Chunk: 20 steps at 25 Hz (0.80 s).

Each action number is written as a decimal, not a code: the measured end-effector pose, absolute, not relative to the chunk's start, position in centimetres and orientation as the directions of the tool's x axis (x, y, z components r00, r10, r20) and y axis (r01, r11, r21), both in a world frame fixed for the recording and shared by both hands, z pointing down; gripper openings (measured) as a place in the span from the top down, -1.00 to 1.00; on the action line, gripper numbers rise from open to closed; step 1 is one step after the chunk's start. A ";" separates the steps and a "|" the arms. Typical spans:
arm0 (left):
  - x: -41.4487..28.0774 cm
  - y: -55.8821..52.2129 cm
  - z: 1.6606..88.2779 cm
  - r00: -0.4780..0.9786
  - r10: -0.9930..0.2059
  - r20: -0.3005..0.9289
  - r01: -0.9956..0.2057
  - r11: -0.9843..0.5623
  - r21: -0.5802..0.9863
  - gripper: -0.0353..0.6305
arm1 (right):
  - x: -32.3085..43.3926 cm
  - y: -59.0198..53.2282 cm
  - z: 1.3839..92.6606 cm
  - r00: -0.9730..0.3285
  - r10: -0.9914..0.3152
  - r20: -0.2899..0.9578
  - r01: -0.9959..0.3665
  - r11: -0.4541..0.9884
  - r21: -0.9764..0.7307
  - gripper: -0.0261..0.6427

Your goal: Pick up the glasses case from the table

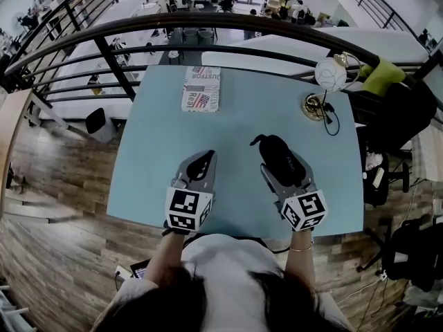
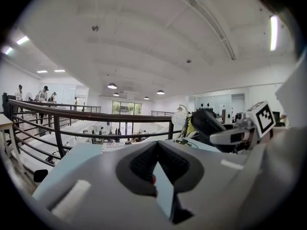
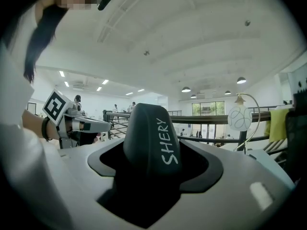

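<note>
Left hand-held gripper (image 1: 205, 159): jaws together with nothing between them, held over the near left of the worktop (image 1: 235, 120). Right hand-held gripper (image 1: 282, 166), beside it on the right: jaws clamped on the near end of the glasses case (image 3: 151, 133). The case's long axis runs away from the person, in line with the jaws, and its far end projects beyond them. It appears to be clear of the worktop, though the gap cannot be confirmed. Judgement: the right hand has the case secured, and the left is not required.
</note>
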<state>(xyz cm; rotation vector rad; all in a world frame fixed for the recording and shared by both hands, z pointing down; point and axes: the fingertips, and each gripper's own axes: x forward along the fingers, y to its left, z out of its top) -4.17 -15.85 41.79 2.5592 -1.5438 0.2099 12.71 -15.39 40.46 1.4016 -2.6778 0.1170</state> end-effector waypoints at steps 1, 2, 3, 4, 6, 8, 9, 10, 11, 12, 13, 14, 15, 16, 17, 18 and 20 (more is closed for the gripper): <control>-4.2 -15.9 41.8 0.463 -0.865 0.194 -0.885 -0.462 0.052 0.73 | 12.9 -15.4 40.1 -0.559 -0.819 0.130 -0.827 0.562 -0.014 -0.08; -4.3 -16.0 41.8 0.464 -0.864 0.195 -0.885 -0.463 0.053 0.73 | 13.0 -15.4 39.8 -0.553 -0.824 0.122 -0.831 0.556 -0.012 -0.08; -4.4 -16.0 41.8 0.464 -0.864 0.195 -0.885 -0.463 0.054 0.73 | 13.2 -15.4 39.5 -0.547 -0.829 0.114 -0.836 0.549 -0.011 -0.08; -4.4 -16.1 41.8 0.464 -0.864 0.195 -0.885 -0.463 0.055 0.73 | 13.4 -15.3 39.3 -0.541 -0.834 0.108 -0.840 0.543 -0.009 -0.08; -4.5 -16.2 41.8 0.464 -0.864 0.196 -0.885 -0.462 0.059 0.73 | 13.8 -15.2 38.9 -0.529 -0.843 0.096 -0.847 0.531 -0.006 -0.08; -4.6 -16.4 41.8 0.462 -0.865 0.197 -0.886 -0.460 0.060 0.73 | 14.1 -15.0 38.7 -0.520 -0.850 0.085 -0.853 0.522 -0.004 -0.08; -4.6 -16.5 41.7 0.462 -0.865 0.197 -0.886 -0.459 0.060 0.73 | 14.2 -15.0 38.6 -0.516 -0.853 0.080 -0.856 0.518 -0.005 -0.08; -4.7 -16.6 41.7 0.461 -0.865 0.196 -0.886 -0.459 0.060 0.73 | 14.3 -14.9 38.5 -0.513 -0.855 0.074 -0.857 0.514 -0.007 -0.08; -4.7 -16.7 41.7 0.461 -0.866 0.195 -0.887 -0.458 0.061 0.73 | 14.4 -14.9 38.3 -0.511 -0.857 0.070 -0.859 0.512 -0.008 -0.08; -4.8 -16.8 41.7 0.460 -0.866 0.194 -0.887 -0.458 0.061 0.73 | 14.4 -14.8 38.1 -0.508 -0.859 0.067 -0.861 0.509 -0.008 -0.08; -4.8 -16.8 41.7 0.460 -0.867 0.193 -0.887 -0.458 0.062 0.73 | 14.5 -14.8 38.0 -0.505 -0.861 0.064 -0.863 0.505 -0.008 -0.08; -4.8 -16.9 41.6 0.460 -0.867 0.191 -0.887 -0.458 0.062 0.73 | 14.6 -14.7 37.9 -0.501 -0.864 0.060 -0.865 0.501 -0.009 -0.08; -4.8 -17.0 41.6 0.460 -0.868 0.189 -0.887 -0.457 0.062 0.73 | 14.8 -14.7 37.9 -0.496 -0.866 0.055 -0.868 0.496 -0.011 -0.08; -4.9 -17.0 41.6 0.459 -0.869 0.187 -0.888 -0.456 0.062 0.73 | 15.0 -14.7 38.0 -0.492 -0.869 0.051 -0.870 0.492 -0.014 -0.08; -4.9 -17.1 41.6 0.458 -0.870 0.185 -0.889 -0.454 0.062 0.73 | 15.1 -14.8 38.0 -0.489 -0.871 0.051 -0.872 0.489 -0.015 -0.08; -4.9 -17.1 41.6 0.457 -0.870 0.184 -0.889 -0.453 0.063 0.73 | 15.1 -14.8 37.9 -0.487 -0.872 0.052 -0.874 0.486 -0.016 -0.08; -5.0 -17.2 41.5 0.454 -0.872 0.184 -0.890 -0.451 0.063 0.73 | 15.3 -14.8 38.1 -0.484 -0.873 0.055 -0.875 0.483 -0.020 -0.08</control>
